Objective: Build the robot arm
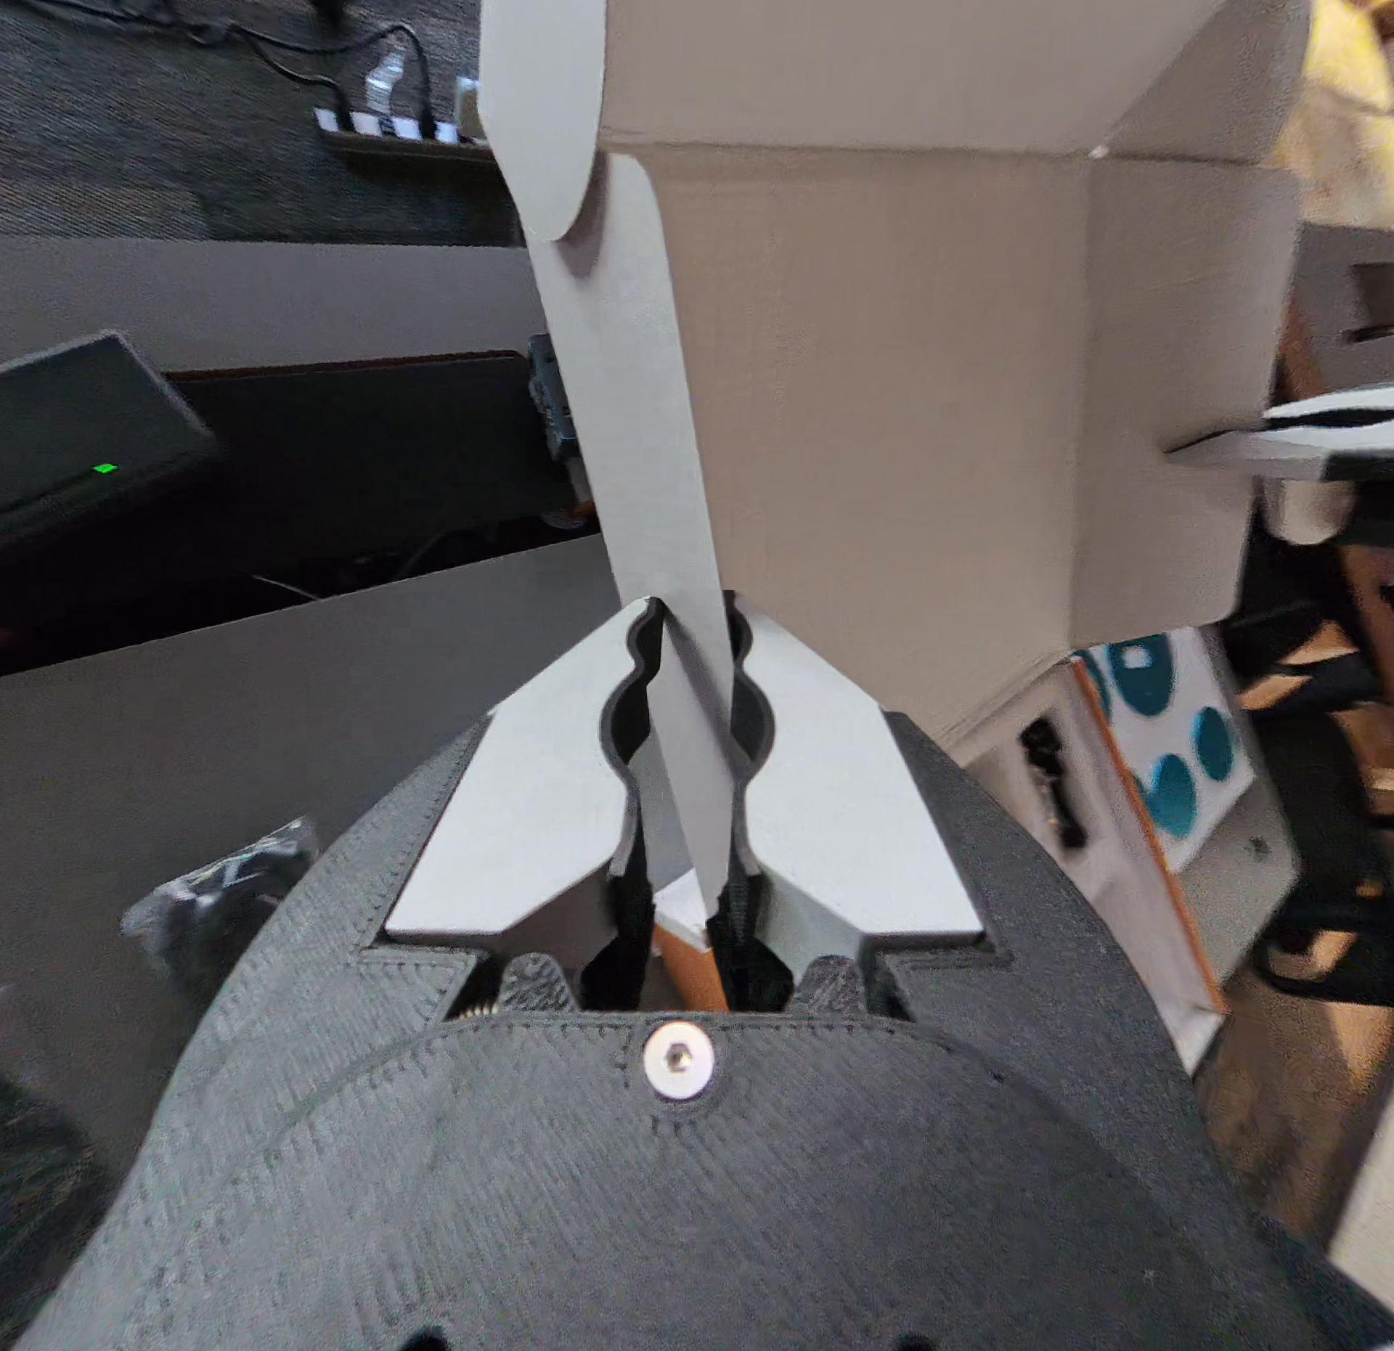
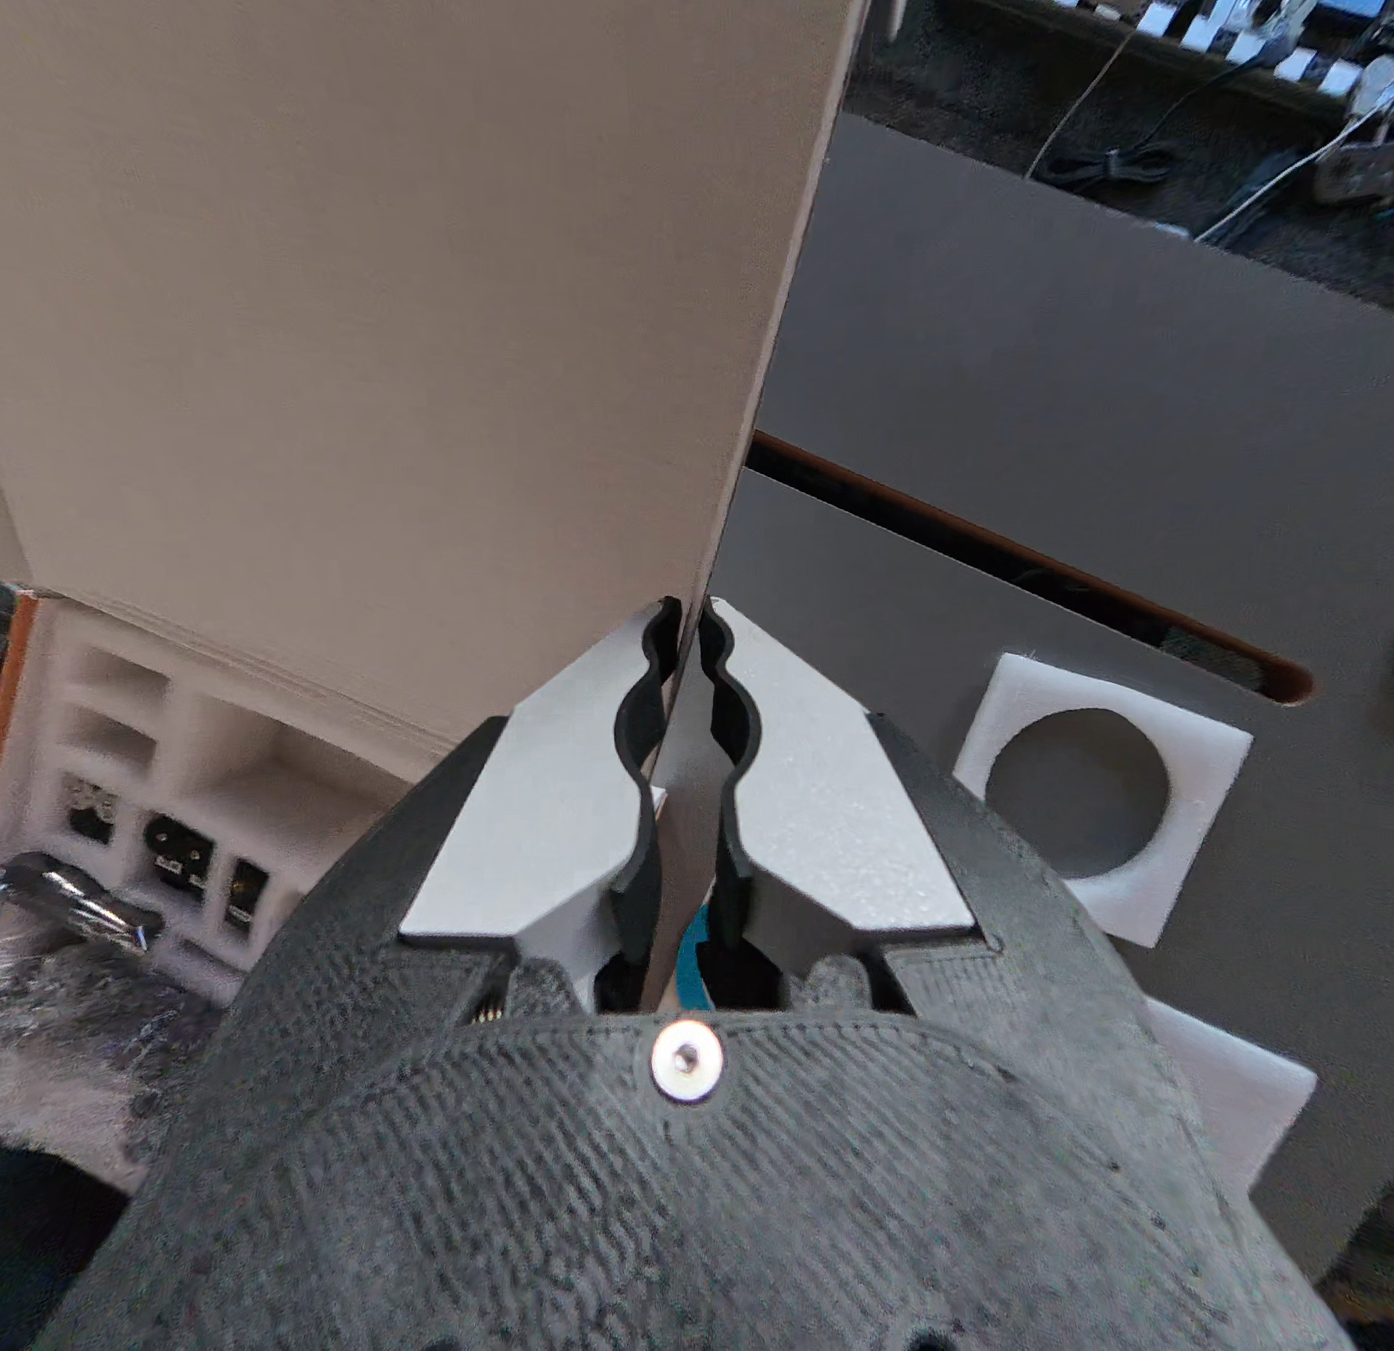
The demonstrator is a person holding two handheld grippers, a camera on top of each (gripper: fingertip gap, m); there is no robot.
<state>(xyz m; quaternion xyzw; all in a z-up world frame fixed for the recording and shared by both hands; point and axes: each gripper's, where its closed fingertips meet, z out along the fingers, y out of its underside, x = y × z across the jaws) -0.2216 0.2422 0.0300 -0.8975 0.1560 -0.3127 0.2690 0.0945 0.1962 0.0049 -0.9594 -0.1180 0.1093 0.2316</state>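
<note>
Cardboard fills both views: a pale box lid is held up above the grey desk, gripped at two sides. The left tongs are clamped on its long side flap; the right tongs are closed on the edge of its broad panel. Below it lies the open box base with white foam insert, small dark parts seated in its pockets. A white foam square with a round hole rests nearer the desk's right edge, and a bagged dark item lies at the left.

My workspace: grey tables and dark carpet.
Past my grey table, cables trail across dark carpet.
</note>
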